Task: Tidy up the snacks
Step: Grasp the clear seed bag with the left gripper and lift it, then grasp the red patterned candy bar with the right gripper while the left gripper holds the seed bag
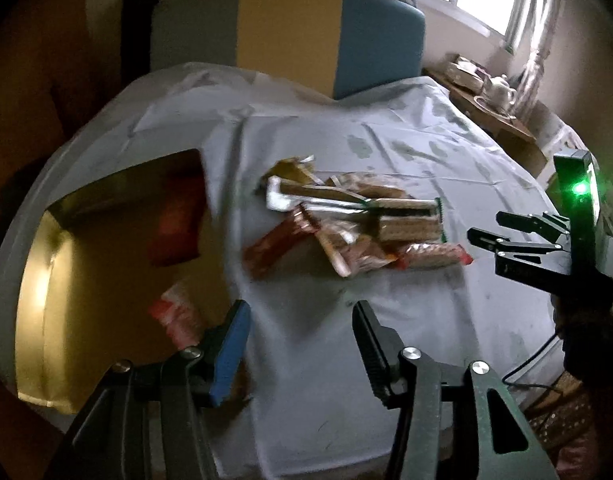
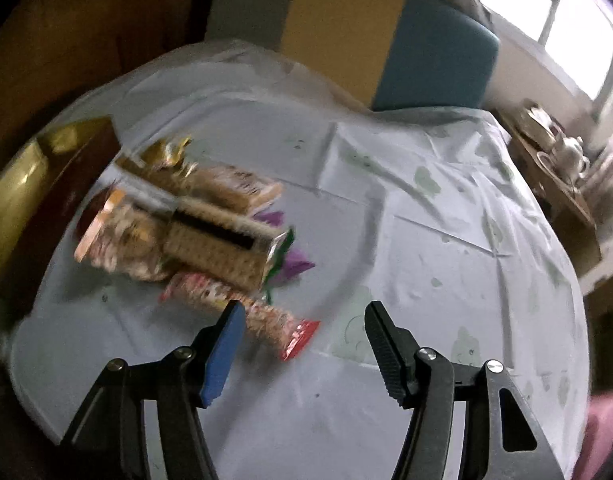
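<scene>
Only the left view shows the box's [image 1: 106,264] inside, seemingly holding red packets [image 1: 174,232].

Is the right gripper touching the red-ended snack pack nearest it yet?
Apart. In the left wrist view the right gripper hangs open beside the pile, with bare tablecloth showing between its fingertips and the red-ended snack pack.

1. You will find no wording you can read on the snack packets [image 1: 358,224]; in both wrist views their printing is blurred to patches of colour.
2. The gold box [image 1: 86,264] shows you no label or number.
3. The right gripper [image 1: 502,232] body carries a green light, but no sign or figure you can make out.
4. The cloth [image 2: 406,208] bears only faint green shapes, no letters.
</scene>
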Demonstrator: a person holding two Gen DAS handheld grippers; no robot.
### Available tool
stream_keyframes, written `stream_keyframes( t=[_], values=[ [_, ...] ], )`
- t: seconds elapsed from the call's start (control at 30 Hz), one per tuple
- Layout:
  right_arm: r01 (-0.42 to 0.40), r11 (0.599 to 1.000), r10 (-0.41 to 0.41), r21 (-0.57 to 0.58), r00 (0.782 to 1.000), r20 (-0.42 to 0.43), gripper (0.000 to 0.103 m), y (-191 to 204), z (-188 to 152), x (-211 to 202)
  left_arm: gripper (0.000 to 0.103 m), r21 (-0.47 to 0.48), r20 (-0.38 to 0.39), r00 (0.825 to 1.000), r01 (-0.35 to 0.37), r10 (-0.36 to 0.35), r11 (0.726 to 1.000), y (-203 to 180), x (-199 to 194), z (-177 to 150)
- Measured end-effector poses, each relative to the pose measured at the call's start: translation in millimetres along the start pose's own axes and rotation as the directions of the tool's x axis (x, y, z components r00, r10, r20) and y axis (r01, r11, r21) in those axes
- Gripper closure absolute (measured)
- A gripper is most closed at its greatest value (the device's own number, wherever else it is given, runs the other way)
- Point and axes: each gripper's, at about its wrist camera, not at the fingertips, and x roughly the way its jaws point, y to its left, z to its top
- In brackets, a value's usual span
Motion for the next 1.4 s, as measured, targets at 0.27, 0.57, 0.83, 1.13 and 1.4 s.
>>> stream_keyframes(
  t=[0.27, 0.57, 0.83, 1.13, 1.4],
  values=[
    [-0.025, 0.999, 0.024, 0.025, 1.0, 0.013, 0.04, -5, 1, -7, 0.061, 0.042, -0.085, 0.996, 0.037, -0.034, 0.998, -30, 51, 26],
    [-0.039, 0.998, 0.037, 0.044, 0.998, 0.041, 0.034, -7, 5, -15, 0.058, -0.065, -0.164, 0.985, 0.048, -0.058, 0.997, -30, 110, 38],
    [-0.025, 0.999, 0.024, 0.03, 0.999, 0.047, 0.034, -5, 6, -16, 0.092, 0.011, -0.064, 0.996, 0.066, -0.066, 0.998, -32, 83, 16],
    [-0.034, 0.999, 0.034, 0.017, 0.999, 0.032, 0.034, -2, 3, -10, 0.092, 0.128, -0.023, 0.989, 0.149, -0.147, 0.981, -34, 18, -31],
    [-0.252, 0.967, 0.251, 0.039, 0.967, 0.037, 0.041, 13, 2, -11, 0.092, 0.143, -0.006, 0.988, 0.151, -0.152, 0.978, -19, -7, -67]
  ],
)
